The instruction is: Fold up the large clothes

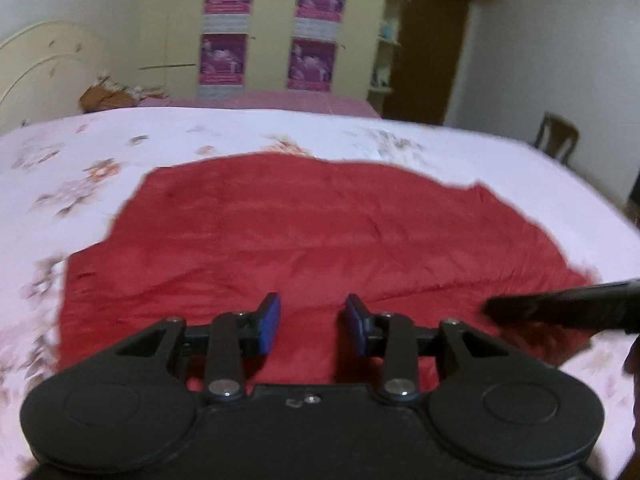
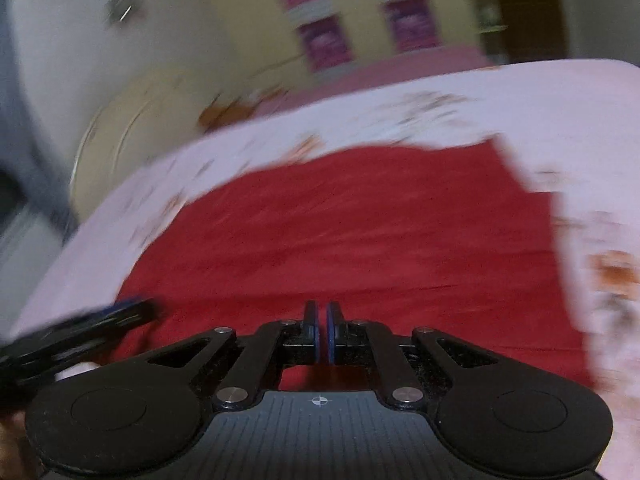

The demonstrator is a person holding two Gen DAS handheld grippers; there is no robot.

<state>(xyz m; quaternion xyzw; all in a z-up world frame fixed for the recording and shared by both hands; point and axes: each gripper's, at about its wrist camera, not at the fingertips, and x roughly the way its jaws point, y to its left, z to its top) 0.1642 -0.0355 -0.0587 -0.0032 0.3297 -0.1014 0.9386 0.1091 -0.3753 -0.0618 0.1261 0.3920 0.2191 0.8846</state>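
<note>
A large red garment (image 1: pixel 304 232) lies spread flat on the bed, also seen in the right wrist view (image 2: pixel 360 232). My left gripper (image 1: pixel 313 322) is open and empty, hovering over the garment's near edge. My right gripper (image 2: pixel 321 330) has its blue pads nearly together with a thin gap and nothing between them, above the near part of the garment. The right gripper also shows in the left wrist view (image 1: pixel 560 308) as a dark blurred bar at the garment's right corner. The left gripper shows blurred at the left of the right wrist view (image 2: pixel 100 320).
The bed carries a pale floral sheet (image 1: pixel 440 152). A cream headboard (image 1: pixel 36 68) stands at the left, a brown bundle (image 1: pixel 108 96) by it. A wardrobe with purple posters (image 1: pixel 272 28) is behind, a door (image 1: pixel 432 48) and a chair (image 1: pixel 558 136) at the right.
</note>
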